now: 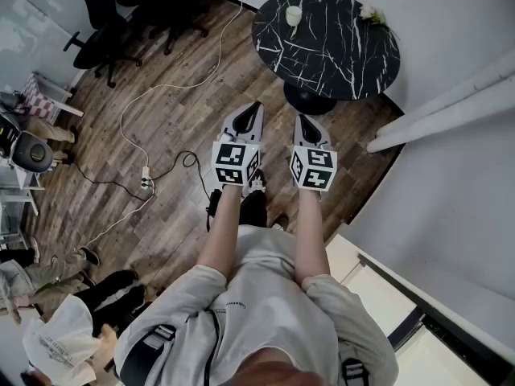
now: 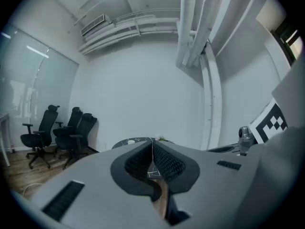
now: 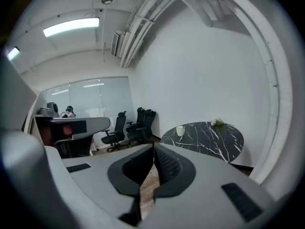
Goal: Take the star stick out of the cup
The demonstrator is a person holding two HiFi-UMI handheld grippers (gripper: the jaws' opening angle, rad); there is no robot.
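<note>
A small white cup (image 1: pixel 294 14) stands near the far left edge of a round black marble table (image 1: pixel 338 51). The same cup (image 3: pixel 179 130) shows in the right gripper view and, tiny, as a cup (image 2: pixel 131 141) in the left gripper view. It is too small to make out a star stick in it. Both grippers are held side by side in the air, well short of the table. My left gripper (image 1: pixel 255 107) is shut with nothing in it, its jaw tips meeting in its own view (image 2: pixel 152 140). My right gripper (image 1: pixel 302 120) is shut and empty too (image 3: pixel 153 145).
A small sprig of flowers (image 1: pixel 371 12) lies at the table's far right. Black office chairs (image 1: pixel 109 14) stand at the back left. A white cable with a power strip (image 1: pixel 146 182) runs over the wooden floor. People (image 1: pixel 48 280) sit at the left. A white wall (image 1: pixel 459 175) closes the right.
</note>
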